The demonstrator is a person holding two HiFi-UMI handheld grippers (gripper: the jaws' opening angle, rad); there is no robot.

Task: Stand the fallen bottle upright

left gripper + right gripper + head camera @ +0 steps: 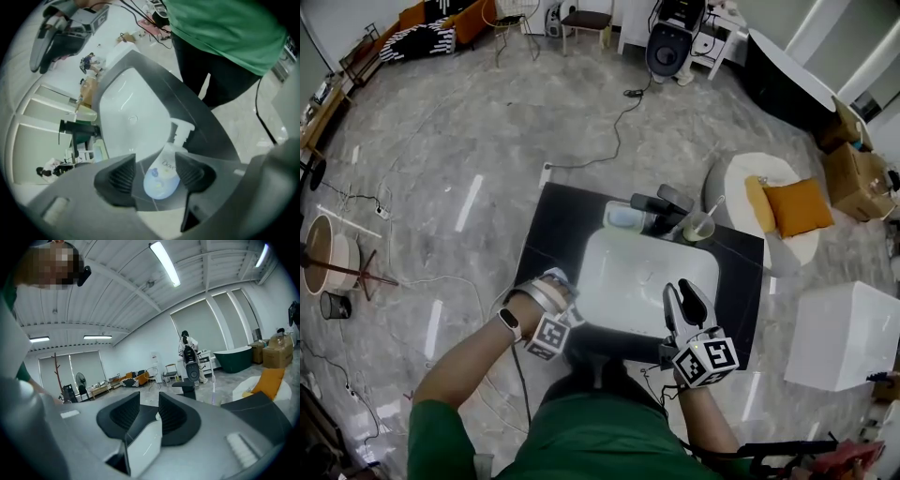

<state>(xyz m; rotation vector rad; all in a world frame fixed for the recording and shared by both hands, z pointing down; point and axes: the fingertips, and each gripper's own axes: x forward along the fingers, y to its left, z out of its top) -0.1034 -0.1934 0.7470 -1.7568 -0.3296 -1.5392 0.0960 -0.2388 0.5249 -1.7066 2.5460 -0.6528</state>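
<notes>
Our left claw (154, 174) points steeply down at the eight o'clock corner of the basin (628, 272), its jaws spread wide. The bottle (161, 177) lies on its side between them on the table (553, 225), unpressed, with its pump head toward the basin. It is rounded, pale bluish plastic with a white pump. Our right claw (149, 411) sits almost level at the basin's five o'clock, its ribbed black pads only narrowly apart and holding nothing. The table is a glossy black slab, the basin smooth white with rounded corners, and a black faucet (661, 204) stands at its twelve o'clock. The floor (487, 141) is polished grey stone.
</notes>
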